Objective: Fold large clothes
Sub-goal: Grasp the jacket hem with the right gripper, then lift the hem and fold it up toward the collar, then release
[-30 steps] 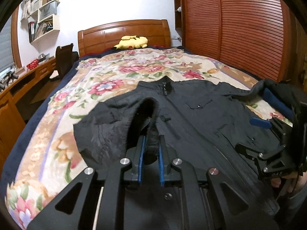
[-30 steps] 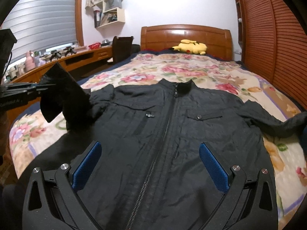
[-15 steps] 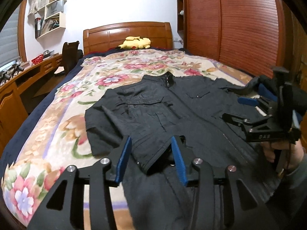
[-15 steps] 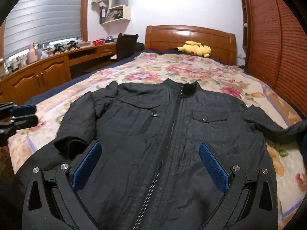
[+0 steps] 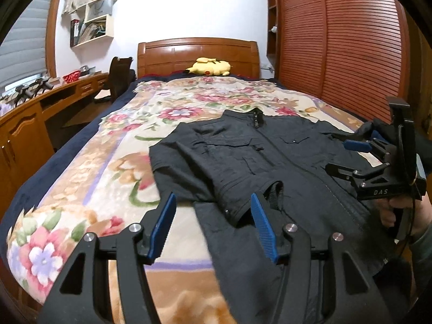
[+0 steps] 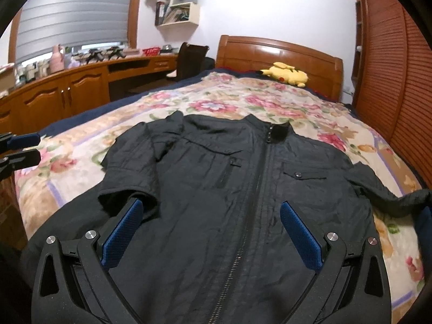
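Currently both claws stand apart, gripping nothing: left claw (image 5: 213,225), just opened, above the folded sleeve (image 5: 243,191); right claw (image 6: 213,235) over the jacket (image 6: 216,189). Risk: slick sleeve slides unfolded.

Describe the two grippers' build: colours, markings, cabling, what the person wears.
Both the left gripper and the right gripper are black angular frames with silver bolt heads and ribbed blue pads. The right one, seen from the left wrist view, carries white "DAS" lettering and a thin dark cable. A grey sleeve shows behind it.

Yellow plush toy (image 5: 209,66) against headboard (image 5: 172,54)
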`<state>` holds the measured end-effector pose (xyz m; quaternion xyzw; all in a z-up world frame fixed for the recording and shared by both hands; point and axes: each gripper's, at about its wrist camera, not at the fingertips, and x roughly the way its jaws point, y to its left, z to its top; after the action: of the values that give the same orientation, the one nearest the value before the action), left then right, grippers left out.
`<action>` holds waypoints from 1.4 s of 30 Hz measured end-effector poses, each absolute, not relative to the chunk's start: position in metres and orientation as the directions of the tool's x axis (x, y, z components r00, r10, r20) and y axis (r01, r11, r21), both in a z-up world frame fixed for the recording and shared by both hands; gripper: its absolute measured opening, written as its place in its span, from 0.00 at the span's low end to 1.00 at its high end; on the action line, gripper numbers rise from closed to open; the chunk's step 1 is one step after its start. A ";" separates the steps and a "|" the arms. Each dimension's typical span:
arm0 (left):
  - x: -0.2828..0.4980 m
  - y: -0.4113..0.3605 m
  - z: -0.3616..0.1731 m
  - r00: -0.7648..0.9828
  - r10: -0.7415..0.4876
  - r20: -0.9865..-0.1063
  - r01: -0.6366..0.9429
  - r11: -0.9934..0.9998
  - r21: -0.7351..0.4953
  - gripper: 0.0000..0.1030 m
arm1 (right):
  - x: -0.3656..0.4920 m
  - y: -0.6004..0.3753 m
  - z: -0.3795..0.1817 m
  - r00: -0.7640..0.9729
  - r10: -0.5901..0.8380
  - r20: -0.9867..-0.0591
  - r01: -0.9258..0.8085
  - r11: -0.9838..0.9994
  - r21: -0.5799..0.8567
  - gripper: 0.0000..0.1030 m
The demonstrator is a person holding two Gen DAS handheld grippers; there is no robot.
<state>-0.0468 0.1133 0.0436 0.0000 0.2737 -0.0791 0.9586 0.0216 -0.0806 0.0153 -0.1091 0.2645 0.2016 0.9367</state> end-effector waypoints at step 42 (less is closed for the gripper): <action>-0.043 0.102 0.055 0.847 -0.164 -0.506 0.151 0.986 -0.067 0.55 | 0.068 -0.062 0.025 0.701 0.381 -0.603 -0.524 0.848 -0.074 0.09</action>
<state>-0.0431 0.1019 0.0552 -0.0124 0.2646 -0.0819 0.9608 0.0685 -0.0618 0.0252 -0.1207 0.2972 0.2476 0.9142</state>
